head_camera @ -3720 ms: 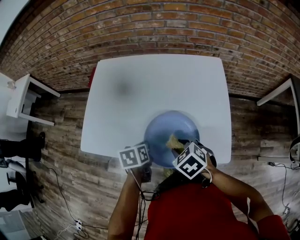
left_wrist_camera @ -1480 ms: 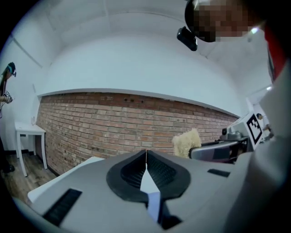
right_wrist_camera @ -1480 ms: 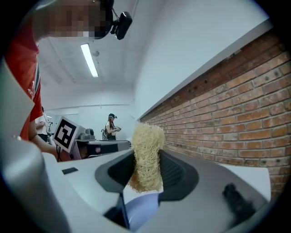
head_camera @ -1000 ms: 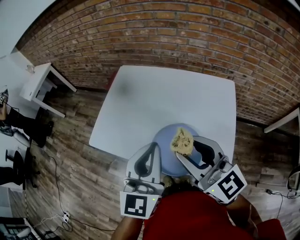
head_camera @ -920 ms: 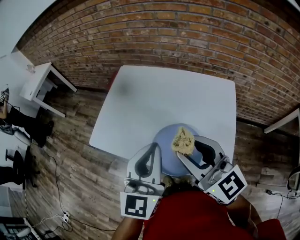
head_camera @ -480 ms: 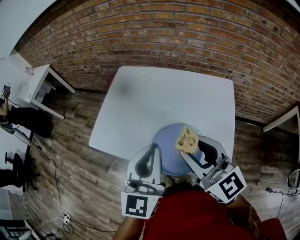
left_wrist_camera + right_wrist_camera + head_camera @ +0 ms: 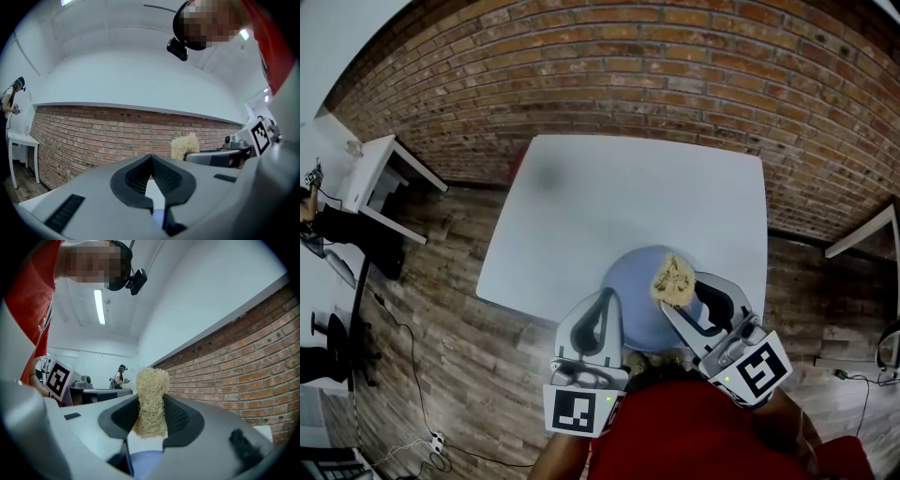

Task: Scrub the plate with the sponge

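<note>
A blue plate (image 7: 639, 289) lies at the near edge of the white table (image 7: 619, 202), partly hidden by both grippers. My right gripper (image 7: 677, 293) is shut on a tan fibrous sponge (image 7: 673, 279), which is lifted above the plate's right side. In the right gripper view the sponge (image 7: 151, 401) stands upright between the black pads (image 7: 181, 417), with a sliver of plate (image 7: 147, 464) below. My left gripper (image 7: 606, 298) is shut and holds nothing, raised over the plate's left rim. In the left gripper view its jaws (image 7: 151, 161) meet at the tips, and the sponge (image 7: 183, 145) shows to the right.
A brick wall (image 7: 675, 66) rises behind the table. The floor around is wood plank (image 7: 450, 309). A small white desk (image 7: 370, 173) stands at the far left, and another table edge (image 7: 862, 234) shows at the right. A person (image 7: 121, 377) stands far off in the right gripper view.
The right gripper has carried the sponge a little to the right and up over the plate. The left gripper has stayed in place, shut.
</note>
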### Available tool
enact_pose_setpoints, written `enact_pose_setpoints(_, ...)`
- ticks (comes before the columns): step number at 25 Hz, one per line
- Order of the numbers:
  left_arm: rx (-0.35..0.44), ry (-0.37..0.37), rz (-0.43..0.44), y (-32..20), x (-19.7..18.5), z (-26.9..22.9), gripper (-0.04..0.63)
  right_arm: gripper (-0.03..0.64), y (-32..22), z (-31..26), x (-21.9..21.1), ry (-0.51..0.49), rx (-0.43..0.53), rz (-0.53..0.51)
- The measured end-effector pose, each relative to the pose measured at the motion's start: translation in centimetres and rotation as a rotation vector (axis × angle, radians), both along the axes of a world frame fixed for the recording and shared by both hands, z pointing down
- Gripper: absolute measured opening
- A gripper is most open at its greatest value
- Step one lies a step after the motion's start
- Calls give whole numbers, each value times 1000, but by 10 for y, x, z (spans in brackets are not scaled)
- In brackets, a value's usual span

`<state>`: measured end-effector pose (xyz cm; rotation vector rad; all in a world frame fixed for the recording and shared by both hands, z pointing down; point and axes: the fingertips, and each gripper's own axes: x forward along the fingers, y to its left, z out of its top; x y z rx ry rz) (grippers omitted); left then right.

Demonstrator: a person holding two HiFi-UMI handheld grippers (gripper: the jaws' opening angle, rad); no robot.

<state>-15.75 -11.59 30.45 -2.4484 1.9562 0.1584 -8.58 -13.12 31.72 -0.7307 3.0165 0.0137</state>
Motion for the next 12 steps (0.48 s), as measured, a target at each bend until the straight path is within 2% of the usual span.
enact_pose_setpoints(12, -15, 10, -12, -5, -4, 4, 12, 160, -5, 1, 1, -2, -5, 0)
